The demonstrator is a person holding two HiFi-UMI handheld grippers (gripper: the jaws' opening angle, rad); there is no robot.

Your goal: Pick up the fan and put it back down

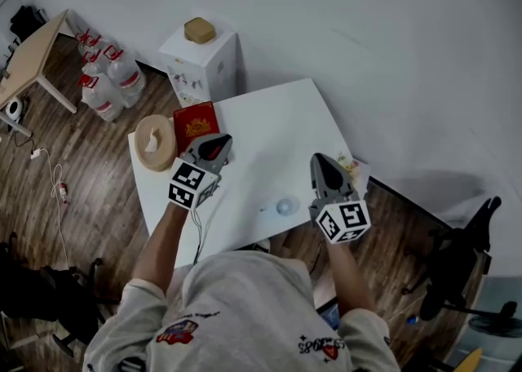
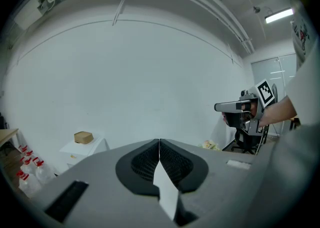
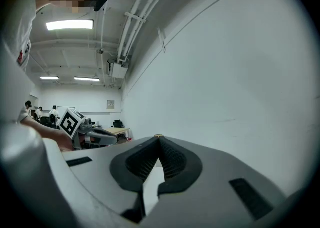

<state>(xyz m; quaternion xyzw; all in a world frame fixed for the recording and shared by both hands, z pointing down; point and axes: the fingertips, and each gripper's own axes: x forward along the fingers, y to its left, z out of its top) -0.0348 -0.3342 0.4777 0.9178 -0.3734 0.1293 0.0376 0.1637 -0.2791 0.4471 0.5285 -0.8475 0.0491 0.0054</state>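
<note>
A round tan disc with a white middle (image 1: 154, 142) lies at the left edge of the white table (image 1: 273, 130). A small pale blue round thing (image 1: 285, 206) lies near the table's front; which of the two is the fan I cannot tell. My left gripper (image 1: 220, 143) hovers above the table's left part, shut and empty, its tips (image 2: 159, 143) meeting against the bare wall. My right gripper (image 1: 320, 158) hovers over the right part, also shut on nothing, its tips (image 3: 159, 138) touching. Each gripper view shows the other gripper (image 2: 239, 107) (image 3: 94, 135) held level in the air.
A red box (image 1: 196, 124) lies beside the tan disc. Behind the table stands a white cabinet (image 1: 205, 64) with a brown box (image 1: 200, 30) on top. Water bottles (image 1: 106, 77) and a wooden desk (image 1: 28, 56) are at the left, an office chair (image 1: 457, 260) at the right.
</note>
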